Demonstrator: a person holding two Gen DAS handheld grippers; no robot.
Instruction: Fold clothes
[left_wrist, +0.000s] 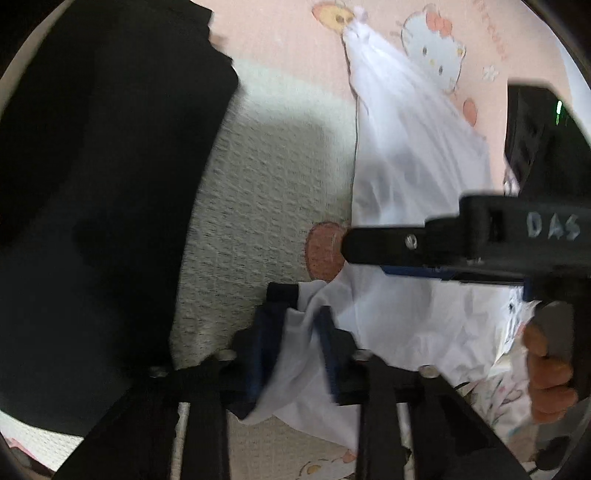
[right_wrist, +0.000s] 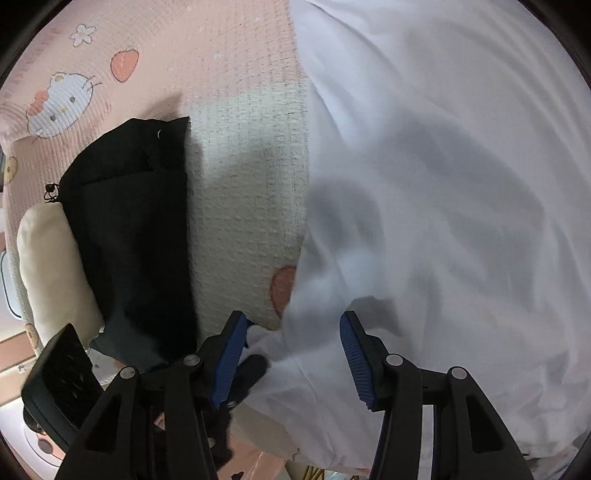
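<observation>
Where the two wrist views overlap, the scene is read from the fingers outward:

Left gripper (left_wrist: 295, 332): black two-finger tool with blue pads; the jaws are drawn nearly together, and a bunched fold of the cloth is pinched between the pads.

Right gripper (right_wrist: 293, 354): matching black tool with ribbed blue pads; the jaws stand well apart, nothing is clamped, and cloth is seen lying in the gap below them. In the left wrist view its body is seen from the side, reaching in from the right edge above the cloth.

Hand (left_wrist: 546, 376): fingers are seen wrapped round the grey handle of the right tool.

Thin white fabric garment (right_wrist: 443, 184): spread loosely and wrinkled over the bedding; its near edge is gathered at the left tool, and a far corner is drawn to a point on the pink area.

Black fabric garment (right_wrist: 129, 221): laid flat beside the white one, apart from it, with a strip of bedding between.

Cream cloth roll (right_wrist: 51, 273): placed against the far side of the black garment.

Quilted pink and pale green cartoon-cat bedspread (right_wrist: 243, 184): the surface beneath all items.
</observation>
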